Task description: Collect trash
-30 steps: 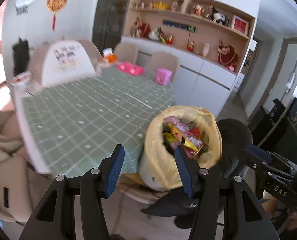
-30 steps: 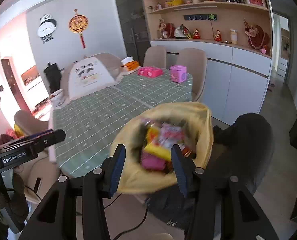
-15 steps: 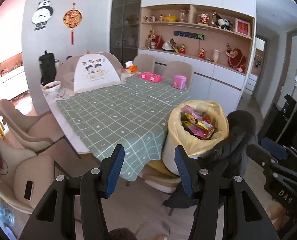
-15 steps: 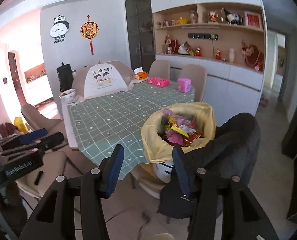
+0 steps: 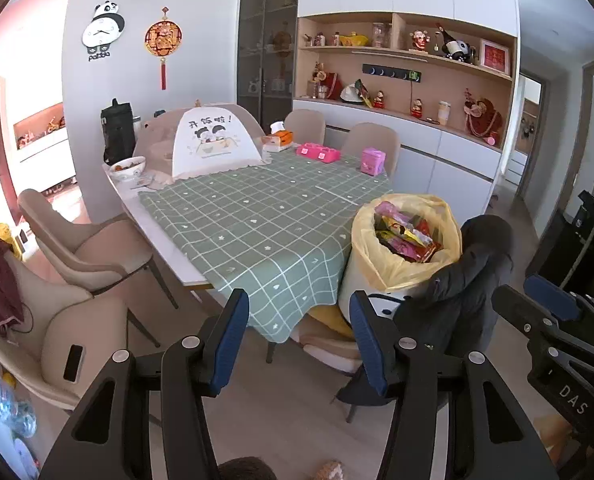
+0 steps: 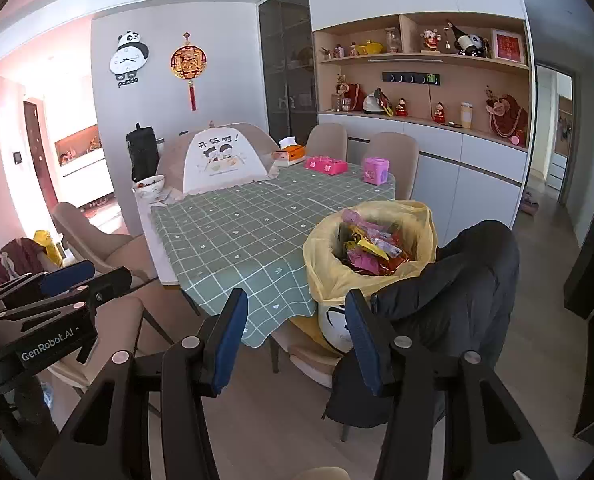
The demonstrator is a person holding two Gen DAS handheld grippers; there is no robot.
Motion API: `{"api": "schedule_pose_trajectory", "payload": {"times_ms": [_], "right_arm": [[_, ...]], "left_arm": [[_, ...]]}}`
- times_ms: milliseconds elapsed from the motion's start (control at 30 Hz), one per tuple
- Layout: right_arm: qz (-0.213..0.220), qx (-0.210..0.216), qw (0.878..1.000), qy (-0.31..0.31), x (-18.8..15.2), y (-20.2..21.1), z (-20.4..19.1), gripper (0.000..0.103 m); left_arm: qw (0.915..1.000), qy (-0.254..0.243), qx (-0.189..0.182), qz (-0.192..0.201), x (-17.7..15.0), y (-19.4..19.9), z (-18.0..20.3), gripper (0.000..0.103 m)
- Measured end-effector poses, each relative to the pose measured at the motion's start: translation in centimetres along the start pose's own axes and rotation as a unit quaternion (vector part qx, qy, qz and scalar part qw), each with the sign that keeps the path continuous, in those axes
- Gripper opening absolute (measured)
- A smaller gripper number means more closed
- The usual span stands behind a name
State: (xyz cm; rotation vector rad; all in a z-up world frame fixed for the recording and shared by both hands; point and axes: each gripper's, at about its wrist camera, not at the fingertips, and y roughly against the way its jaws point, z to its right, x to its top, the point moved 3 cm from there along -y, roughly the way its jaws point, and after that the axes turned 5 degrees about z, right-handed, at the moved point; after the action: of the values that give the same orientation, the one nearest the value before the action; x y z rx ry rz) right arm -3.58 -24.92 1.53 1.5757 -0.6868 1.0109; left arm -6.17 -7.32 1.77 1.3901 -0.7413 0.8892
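A white bin lined with a yellow bag [image 5: 405, 272] [image 6: 321, 256] stands on a chair at the table's near right corner. Colourful snack wrappers [image 5: 407, 236] [image 6: 373, 250] fill it. My left gripper [image 5: 299, 300] is open and holds nothing; it hangs well back from the bin, over the floor. My right gripper [image 6: 295, 298] is also open and empty, equally far from the bin. Each gripper shows at the edge of the other's view: the right gripper [image 5: 549, 312] and the left gripper [image 6: 65, 280].
The table with a green checked cloth [image 5: 257, 220] carries a mesh food cover [image 5: 209, 144], a bowl [image 5: 127, 168], a tissue box and pink boxes [image 5: 317, 152]. A dark jacket [image 5: 469, 280] drapes the chair beside the bin. Beige chairs [image 5: 89, 248] stand at the left.
Both grippers have pulled back from just above the bin, so the whole table and room now show. The right jaws stand slightly wider than before.
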Motion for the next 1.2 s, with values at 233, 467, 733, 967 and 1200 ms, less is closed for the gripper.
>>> {"api": "schedule_pose_trajectory", "payload": {"times_ms": [233, 467, 733, 967, 1200], "right_arm": [[0.002, 0.003, 1.0, 0.0, -0.2, 0.4, -0.1, 0.048], [0.011, 0.002, 1.0, -0.002, 0.1, 1.1, 0.4, 0.048], [0.012, 0.0, 1.0, -0.003, 0.2, 1.4, 1.0, 0.048], [0.014, -0.004, 1.0, -0.005, 0.3, 1.8, 1.7, 0.048], [0.017, -0.008, 1.0, -0.005, 0.3, 2.3, 2.2, 0.048]], "left_arm": [[1.0, 0.005, 0.004, 0.006, 0.2, 1.1, -0.2, 0.053], [0.9999, 0.005, 0.002, 0.01, 0.2, 1.6, 0.1, 0.053], [0.9999, 0.002, 0.001, 0.011, 0.5, 1.7, 0.4, 0.053], [0.9999, -0.005, -0.007, 0.009, 0.6, 2.1, 1.5, 0.053], [0.9999, -0.006, -0.012, 0.009, 0.6, 2.3, 1.9, 0.053]]}}
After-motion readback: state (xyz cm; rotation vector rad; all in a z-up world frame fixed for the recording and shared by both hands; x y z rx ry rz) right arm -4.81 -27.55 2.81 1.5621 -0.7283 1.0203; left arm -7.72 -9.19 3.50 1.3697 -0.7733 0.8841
